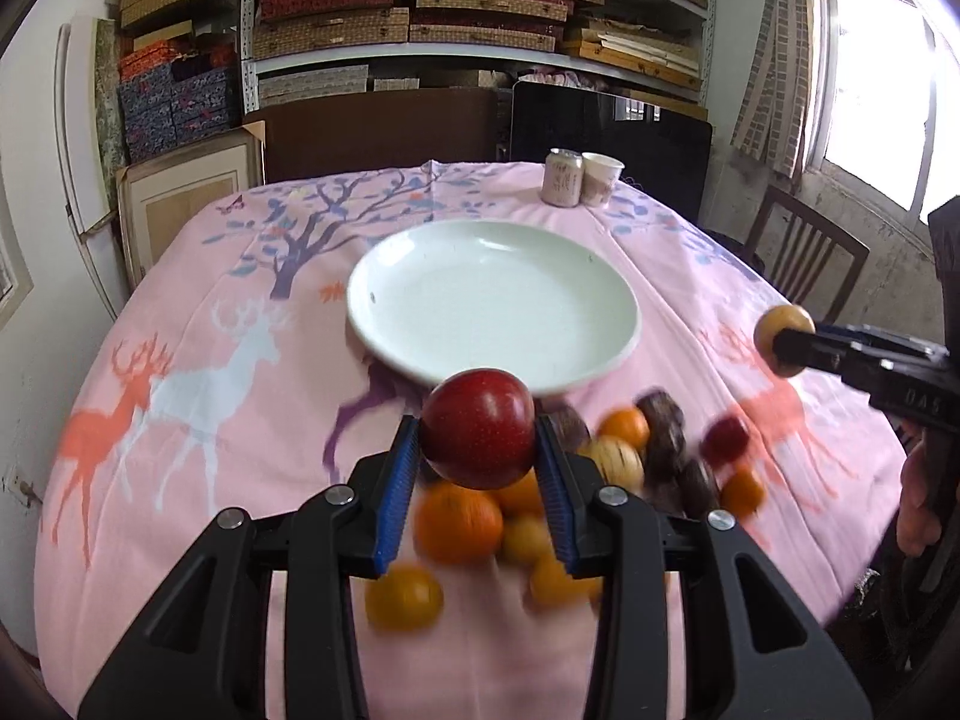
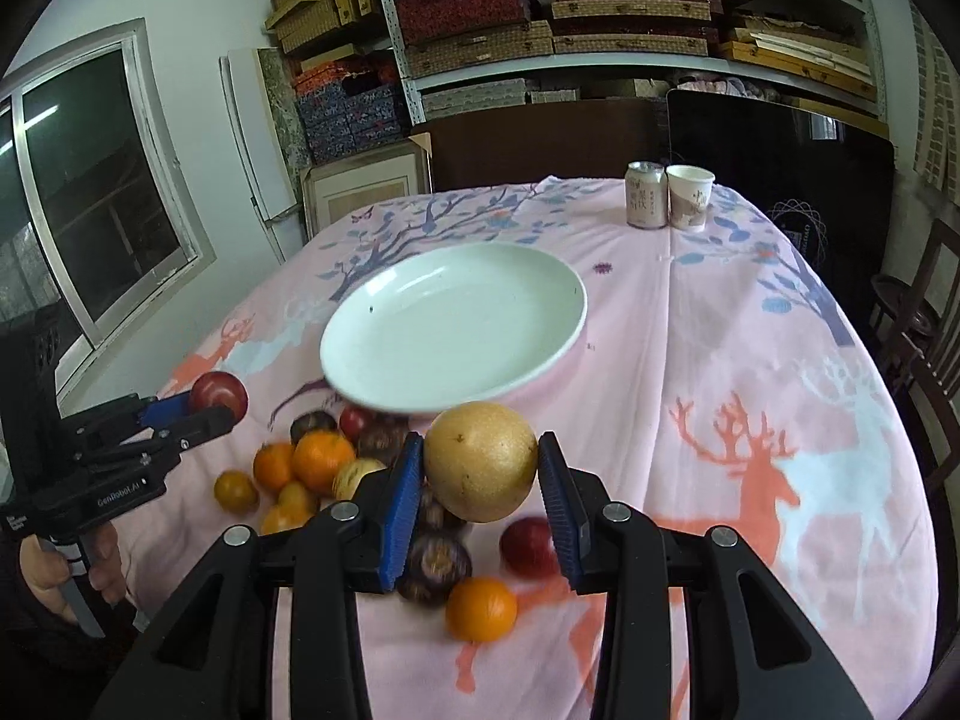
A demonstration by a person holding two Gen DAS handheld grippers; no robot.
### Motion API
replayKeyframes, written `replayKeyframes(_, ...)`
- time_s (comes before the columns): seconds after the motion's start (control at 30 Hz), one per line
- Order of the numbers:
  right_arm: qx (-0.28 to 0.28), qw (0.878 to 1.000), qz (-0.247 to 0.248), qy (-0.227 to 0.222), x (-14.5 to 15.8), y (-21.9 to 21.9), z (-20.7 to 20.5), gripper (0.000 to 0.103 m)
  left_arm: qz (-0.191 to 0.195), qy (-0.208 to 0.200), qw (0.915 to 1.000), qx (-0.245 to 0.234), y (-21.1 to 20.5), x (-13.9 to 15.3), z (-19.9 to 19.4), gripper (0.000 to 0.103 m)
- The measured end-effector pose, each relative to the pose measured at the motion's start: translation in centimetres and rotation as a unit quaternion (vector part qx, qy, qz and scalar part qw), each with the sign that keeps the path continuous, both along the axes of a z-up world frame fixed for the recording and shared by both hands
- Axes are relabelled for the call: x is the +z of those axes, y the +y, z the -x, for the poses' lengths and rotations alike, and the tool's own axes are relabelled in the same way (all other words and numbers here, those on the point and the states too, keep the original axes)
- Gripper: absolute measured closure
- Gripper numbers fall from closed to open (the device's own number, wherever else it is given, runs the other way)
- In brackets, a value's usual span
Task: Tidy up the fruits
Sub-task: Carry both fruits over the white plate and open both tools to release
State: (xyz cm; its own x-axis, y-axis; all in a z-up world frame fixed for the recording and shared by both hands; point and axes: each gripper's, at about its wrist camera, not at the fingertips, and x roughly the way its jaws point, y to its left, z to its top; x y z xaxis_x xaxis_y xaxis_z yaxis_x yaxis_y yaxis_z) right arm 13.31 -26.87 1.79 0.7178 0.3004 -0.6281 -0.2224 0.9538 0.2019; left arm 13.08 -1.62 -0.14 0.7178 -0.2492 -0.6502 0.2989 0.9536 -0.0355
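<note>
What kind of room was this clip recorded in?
Probably a home storeroom doubling as a dining area: metal shelves stacked with woven boxes, a table under a pink deer-print cloth with a white plate, and wooden chairs beside it.

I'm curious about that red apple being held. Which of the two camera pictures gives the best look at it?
The left wrist view: the red apple sits large and central, clamped in the left tool. The right wrist view shows the same apple only small at the left edge, partly hidden by that tool's fingers.
</note>
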Motion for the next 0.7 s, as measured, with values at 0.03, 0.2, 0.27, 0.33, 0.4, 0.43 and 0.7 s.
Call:
replayKeyframes(0.03, 0.005, 1.0, -0.005, 0.003, 0.3, 0.1, -1.8, 0.064, -0.004, 0.008, 1.0, -0.004, -0.5, 0.2, -1.8, 0.065)
replayKeyframes(0.2, 0.023, 0.999, -0.008, 0.044, -1.1, 1.5, -12.6, 0.064, -0.022, 0.055, 0.9982, -0.01, -2.4, -1.2, -11.9, 0.065)
replayKeyframes(0.27, 0.022, 0.998, 0.002, 0.064, -2.9, 2.3, -16.4, 0.064, -0.017, 0.082, 0.9965, -0.001, -2.5, -2.5, -15.5, 0.065)
replayKeyframes(0.33, 0.016, 0.996, 0.0, 0.089, -4.7, 2.8, -19.1, 0.064, -0.013, 0.106, 0.9942, 0.0, -2.6, -3.8, -18.6, 0.065)
replayKeyframes(0.4, 0.012, 0.995, -0.005, 0.101, -6.0, 3.3, -20.9, 0.064, -0.015, 0.115, 0.9933, 0.003, -2.8, -4.6, -20.7, 0.065)
replayKeyframes(0.43, 0.009, 0.995, -0.004, 0.098, -6.2, 3.5, -21.6, 0.063, -0.013, 0.117, 0.993, 0.008, -2.8, -4.9, -21.6, 0.063)
replayKeyframes(0.7, -0.015, 0.999, -0.013, 0.04, -2.0, 2.1, -17.6, 0.03, 0.029, 0.042, 0.9983, 0.028, 0.1, 0.4, -18.0, 0.011)
